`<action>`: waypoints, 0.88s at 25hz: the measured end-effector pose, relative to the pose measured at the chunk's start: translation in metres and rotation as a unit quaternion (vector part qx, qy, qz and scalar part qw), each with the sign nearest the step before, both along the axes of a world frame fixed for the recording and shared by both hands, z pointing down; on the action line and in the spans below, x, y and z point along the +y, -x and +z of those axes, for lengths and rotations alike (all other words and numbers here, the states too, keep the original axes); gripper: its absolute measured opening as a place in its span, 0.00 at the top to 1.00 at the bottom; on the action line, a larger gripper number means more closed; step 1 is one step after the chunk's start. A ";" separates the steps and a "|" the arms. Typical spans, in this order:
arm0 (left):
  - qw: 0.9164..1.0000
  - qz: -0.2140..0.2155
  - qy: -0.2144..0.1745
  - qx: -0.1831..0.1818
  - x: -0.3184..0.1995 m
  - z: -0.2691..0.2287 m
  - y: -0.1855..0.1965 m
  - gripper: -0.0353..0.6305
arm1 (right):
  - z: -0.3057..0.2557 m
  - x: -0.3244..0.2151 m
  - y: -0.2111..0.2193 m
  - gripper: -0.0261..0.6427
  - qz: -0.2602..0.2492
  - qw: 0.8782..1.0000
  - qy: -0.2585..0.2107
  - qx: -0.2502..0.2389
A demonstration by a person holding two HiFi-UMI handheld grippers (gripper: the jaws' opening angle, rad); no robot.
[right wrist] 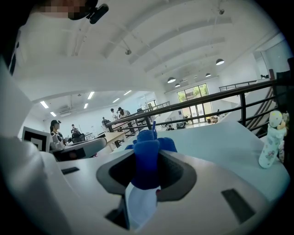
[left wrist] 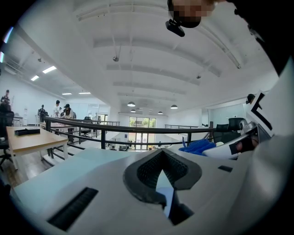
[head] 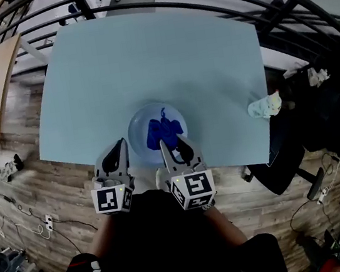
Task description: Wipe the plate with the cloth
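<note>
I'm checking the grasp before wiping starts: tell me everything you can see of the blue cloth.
The blue cloth looks soft, like fleece or microfibre, and is bunched into a crumpled wad, not spread flat. It lies on the pale round plate. The right gripper is shut on its near end, a thick fold pinched between the jaws; the rest spills forward onto the plate.

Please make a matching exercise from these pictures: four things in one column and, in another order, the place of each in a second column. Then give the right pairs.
1. dark blue crumpled cloth
2. round pale blue plate
3. small white patterned bottle
4. left gripper

A. at the light blue table's right edge
B. just left of the plate's rim
C. between the right gripper's jaws, on the plate
D. at the table's near edge, under the cloth

Pairs: 1-C, 2-D, 3-A, 4-B.
</note>
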State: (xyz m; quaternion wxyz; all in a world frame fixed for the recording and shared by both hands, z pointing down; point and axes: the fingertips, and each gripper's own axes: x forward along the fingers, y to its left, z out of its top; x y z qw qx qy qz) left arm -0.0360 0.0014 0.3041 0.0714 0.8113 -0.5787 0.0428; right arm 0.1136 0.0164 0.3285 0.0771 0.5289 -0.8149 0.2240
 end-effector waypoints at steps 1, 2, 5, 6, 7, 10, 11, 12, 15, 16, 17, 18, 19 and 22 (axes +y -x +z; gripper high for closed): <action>1.000 0.002 0.002 -0.001 -0.003 0.002 0.000 0.95 | 0.003 -0.002 0.000 0.78 0.000 1.000 0.003 0.001; 1.000 0.003 0.004 -0.002 -0.005 0.004 -0.001 0.95 | 0.006 -0.005 0.001 0.78 0.000 1.000 0.007 0.002; 1.000 0.006 0.012 -0.005 -0.014 0.013 0.001 0.95 | 0.017 -0.014 0.004 0.78 -0.002 1.000 0.017 0.003; 1.000 0.008 0.015 -0.007 -0.017 0.017 0.001 0.94 | 0.021 -0.017 0.006 0.78 -0.002 1.000 0.021 0.004; 1.000 0.012 0.017 -0.009 -0.020 0.020 0.000 0.95 | 0.024 -0.019 0.007 0.78 -0.003 1.000 0.026 0.004; 1.000 0.014 0.024 -0.007 -0.027 0.028 0.000 0.95 | 0.037 -0.025 0.010 0.78 -0.007 0.999 0.040 0.010; 0.999 0.013 0.029 -0.004 -0.028 0.030 0.001 0.95 | 0.041 -0.027 0.013 0.78 -0.008 0.999 0.044 0.012; 0.999 0.012 0.033 -0.001 -0.030 0.033 0.002 0.94 | 0.046 -0.029 0.016 0.78 -0.009 0.999 0.048 0.014; 0.999 0.014 0.043 0.001 -0.035 0.042 0.005 0.95 | 0.060 -0.035 0.024 0.78 -0.010 0.998 0.062 0.017; 0.999 0.015 0.048 0.001 -0.037 0.046 0.005 0.94 | 0.064 -0.037 0.026 0.78 -0.011 0.997 0.068 0.018; 0.999 0.016 0.052 0.001 -0.039 0.050 0.005 0.94 | 0.069 -0.038 0.028 0.78 -0.012 0.997 0.074 0.019; 0.998 0.019 0.056 0.000 -0.041 0.053 0.005 0.95 | 0.074 -0.040 0.031 0.78 -0.014 0.997 0.079 0.019; 0.998 0.021 0.058 0.000 -0.043 0.055 0.005 0.94 | 0.078 -0.041 0.034 0.78 -0.016 0.996 0.084 0.020; 0.998 0.026 0.063 0.001 -0.049 0.062 0.005 0.95 | 0.088 -0.046 0.042 0.78 -0.020 0.995 0.096 0.021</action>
